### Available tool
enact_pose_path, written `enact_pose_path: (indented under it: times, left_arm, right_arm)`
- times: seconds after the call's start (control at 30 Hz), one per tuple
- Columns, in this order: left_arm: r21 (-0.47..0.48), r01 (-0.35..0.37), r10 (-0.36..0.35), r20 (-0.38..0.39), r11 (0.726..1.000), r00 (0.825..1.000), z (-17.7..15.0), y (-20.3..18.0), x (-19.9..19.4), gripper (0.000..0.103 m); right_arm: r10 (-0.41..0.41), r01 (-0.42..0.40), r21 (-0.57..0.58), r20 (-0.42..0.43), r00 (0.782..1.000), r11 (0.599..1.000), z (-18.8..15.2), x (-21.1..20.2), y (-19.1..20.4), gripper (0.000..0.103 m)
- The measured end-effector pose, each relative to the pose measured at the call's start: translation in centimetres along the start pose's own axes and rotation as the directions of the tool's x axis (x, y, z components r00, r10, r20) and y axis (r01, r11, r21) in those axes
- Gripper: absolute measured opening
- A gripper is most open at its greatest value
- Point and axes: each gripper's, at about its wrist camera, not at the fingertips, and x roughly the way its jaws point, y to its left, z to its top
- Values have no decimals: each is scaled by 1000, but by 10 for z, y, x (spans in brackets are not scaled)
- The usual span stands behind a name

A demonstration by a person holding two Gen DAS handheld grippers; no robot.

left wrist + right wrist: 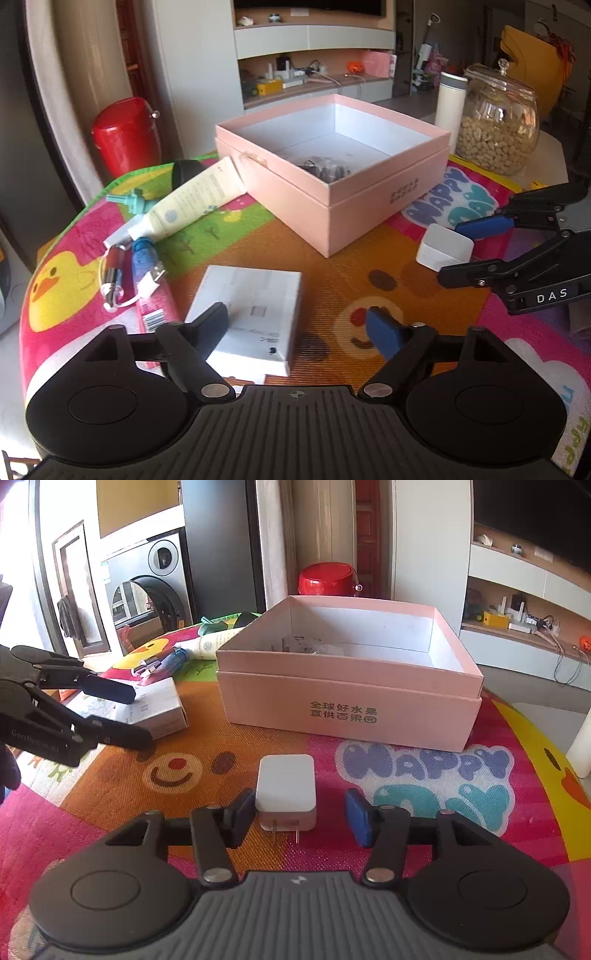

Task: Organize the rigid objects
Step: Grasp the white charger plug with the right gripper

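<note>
Left-wrist view: left gripper point(301, 326), jaws apart, hovered over the flat white box point(247, 314) on the tabletop mat point(332, 269), one finger above the box and the other beyond its edge; a closure there could pinch only a corner and skew the box. Right-wrist view: right gripper point(301, 819), jaws apart, straddled the white charger point(287, 792) before the pink box point(351, 709), prongs toward the camera; an off-centre squeeze might twist it free.
</note>
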Motion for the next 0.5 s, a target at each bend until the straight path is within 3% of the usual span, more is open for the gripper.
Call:
enact_pose_path:
  times: [0.17, 0.23, 0.3, 0.47, 0.5]
  left_arm:
    - [-26, 0, 1, 29, 1000, 1000, 1, 2, -1, 89]
    - [-39, -64, 66, 49, 997, 997, 2, 8, -5, 87]
    - [-44, -113, 114, 27, 993, 993, 3, 17, -3, 87]
    - [-146, -97, 87, -73, 984, 994, 1, 39, 19, 88]
    - [-146, -103, 93, -68, 984, 993, 2, 37, 22, 94]
  right_arm:
    - [5, -5, -7, -2, 1000, 1000, 0, 3, 5, 64]
    - [11, -11, 4, 1, 1000, 1000, -1, 3, 3, 64]
    - [16, -16, 10, 3, 1000, 1000, -1, 2, 3, 66]
    - [19, -19, -5, -2, 1000, 1000, -1, 3, 5, 70]
    - [20, -20, -5, -2, 1000, 1000, -1, 4, 6, 70]
